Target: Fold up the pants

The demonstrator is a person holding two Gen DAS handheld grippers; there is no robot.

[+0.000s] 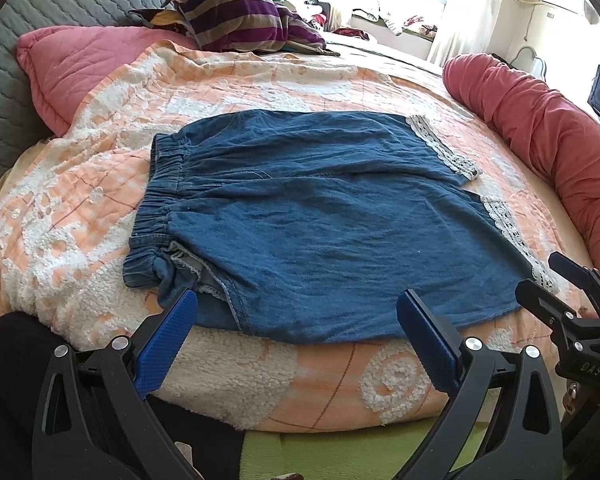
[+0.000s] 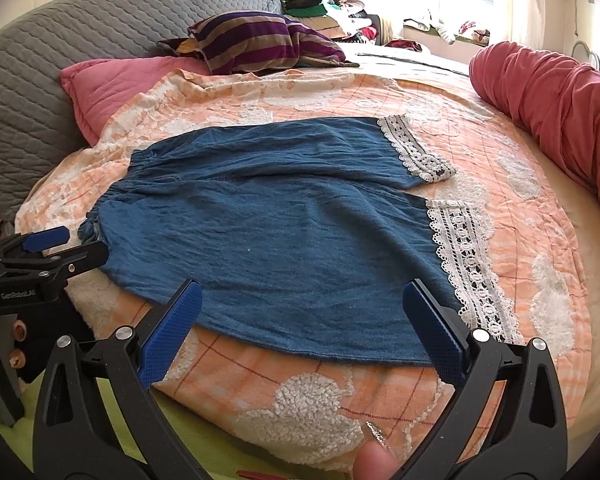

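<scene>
A: Left wrist view first. What could go wrong from here?

B: The pants [image 1: 312, 216] lie flat on the orange bedspread [image 1: 80, 208], waistband to the left, lace hems to the right, near edge close to the edge of the bed. The corner by the waistband [image 1: 160, 208] is bunched, with a bit of lining turned out. If the left gripper [image 1: 298, 330] bites there, I judge it could catch only one layer, and the fold would come up crooked.

A: And that gripper itself?

B: Spread wide, blue pads [image 1: 168, 344] on either side of the near edge, nothing between them. Whether the left pad touches the cloth, I cannot tell. The right gripper [image 1: 540, 280] shows at the far right, down by the lace hem, its jaws a little apart and holding nothing.

A: Now the right wrist view.

B: Same pants [image 2: 268, 232], seen from the hem end. The lace trim [image 2: 464, 264] is open-worked, so I think a fingertip could snag in it or pinch lace alone, dragging the leg askew. The soft bedspread [image 2: 520, 216] could also get pinched along with the cloth.

A: Its opening?

B: The right gripper [image 2: 302, 322] gapes wide, empty, poised over the near edge beside the lace. The left gripper [image 2: 72, 244] sits at the far left near the waistband, parted and holding nothing.
</scene>
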